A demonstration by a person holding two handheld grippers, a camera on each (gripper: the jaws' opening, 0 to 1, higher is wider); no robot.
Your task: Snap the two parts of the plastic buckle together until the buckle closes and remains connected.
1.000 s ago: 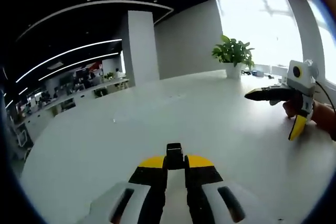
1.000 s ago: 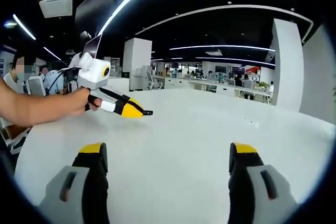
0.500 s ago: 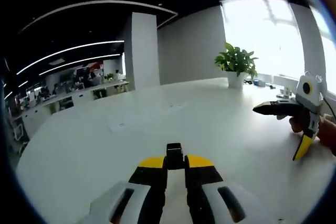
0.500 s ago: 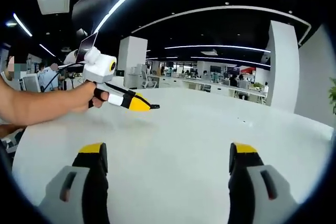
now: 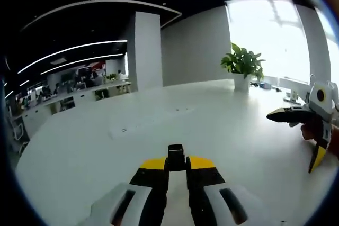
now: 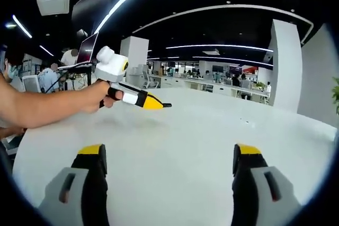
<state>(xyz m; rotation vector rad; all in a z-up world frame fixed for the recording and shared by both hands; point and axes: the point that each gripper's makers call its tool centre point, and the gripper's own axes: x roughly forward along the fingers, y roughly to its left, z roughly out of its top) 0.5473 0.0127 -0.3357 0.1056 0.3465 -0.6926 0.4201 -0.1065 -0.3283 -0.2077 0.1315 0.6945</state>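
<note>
Buckle part (image 5: pixel 175 151): one small black piece is clamped between the tips of the left gripper (image 5: pixel 176 163), at 6 o'clock in the left gripper view. It stands just proud of the two yellow-and-black jaws, which are drawn tight against its sides. Whether it is the socket half or the pronged half cannot be told at this size.

Left gripper, as seen from the right gripper view: one unit, held up at 10 o'clock by a hand (image 6: pixel 106 97), with its yellow nose pointing toward 3 o'clock above the white table (image 6: pixel 175 146). A tiny dark tip shows at the end of the nose.

Right gripper (image 6: pixel 169 157): its two jaws rise at 7 and 5 o'clock in its own view, spread wide, with bare tabletop between them and nothing gripped. In the left gripper view the same tool (image 5: pixel 310 130) sits at 3 o'clock, one black jaw pointing to 9 o'clock and one yellow-tipped jaw angled down toward 6 o'clock, well apart from each other.

Surroundings: one potted plant (image 5: pixel 242 66) stands on the far side of the table at 1 o'clock. One white column (image 5: pixel 144 48) rises at 11 o'clock. Ceiling light strips (image 6: pixel 217 47) curve overhead.
</note>
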